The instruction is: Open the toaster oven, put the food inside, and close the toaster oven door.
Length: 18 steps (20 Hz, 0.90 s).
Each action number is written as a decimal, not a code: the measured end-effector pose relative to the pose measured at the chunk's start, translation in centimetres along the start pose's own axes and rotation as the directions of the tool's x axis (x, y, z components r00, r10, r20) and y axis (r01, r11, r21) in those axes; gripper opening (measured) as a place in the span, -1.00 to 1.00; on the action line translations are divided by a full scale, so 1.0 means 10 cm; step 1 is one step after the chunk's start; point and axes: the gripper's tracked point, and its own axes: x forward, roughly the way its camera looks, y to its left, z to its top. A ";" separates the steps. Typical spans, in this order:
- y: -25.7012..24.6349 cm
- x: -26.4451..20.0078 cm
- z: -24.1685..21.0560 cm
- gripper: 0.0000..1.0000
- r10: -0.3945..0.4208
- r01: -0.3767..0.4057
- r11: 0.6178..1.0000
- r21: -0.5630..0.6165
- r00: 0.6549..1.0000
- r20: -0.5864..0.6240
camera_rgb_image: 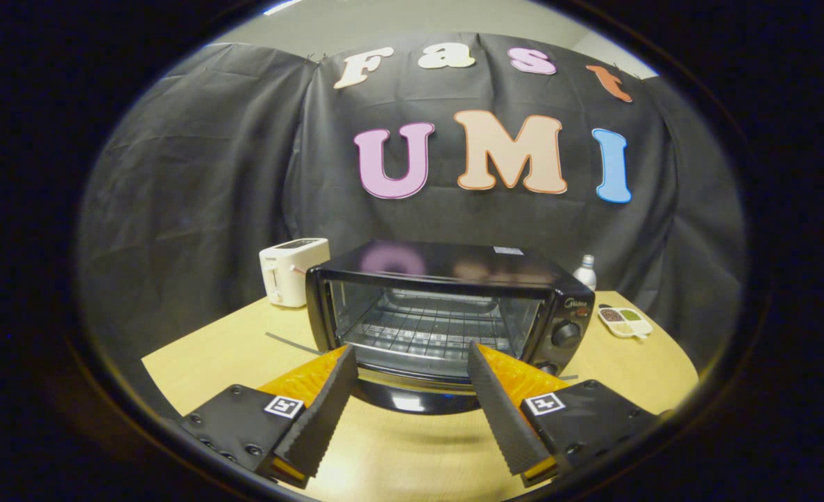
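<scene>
The gripper (412,390) is hovering released and empty, fingers spread, with the oven (447,314) sitting straight ahead on the table (203,355), its door handle (412,401) running crosswise between the fingertips.

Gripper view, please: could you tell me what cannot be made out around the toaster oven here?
- Food: the toaster oven rack looks bare; the open gripper holds nothing.
- Oven door: folded down, its handle hidden behind the fingers.
- Bottle: lower part hidden behind the oven.
- Divided dish: contents too small to identify.
</scene>
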 end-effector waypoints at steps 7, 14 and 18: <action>0.06 -0.22 -0.33 0.98 -0.007 0.007 1.000 -0.023 1.000 0.019; 0.09 -0.35 -0.68 0.98 -0.008 0.008 1.000 -0.017 1.000 -0.003; 0.10 -0.37 -0.94 0.98 0.005 -0.004 1.000 0.018 0.998 -0.061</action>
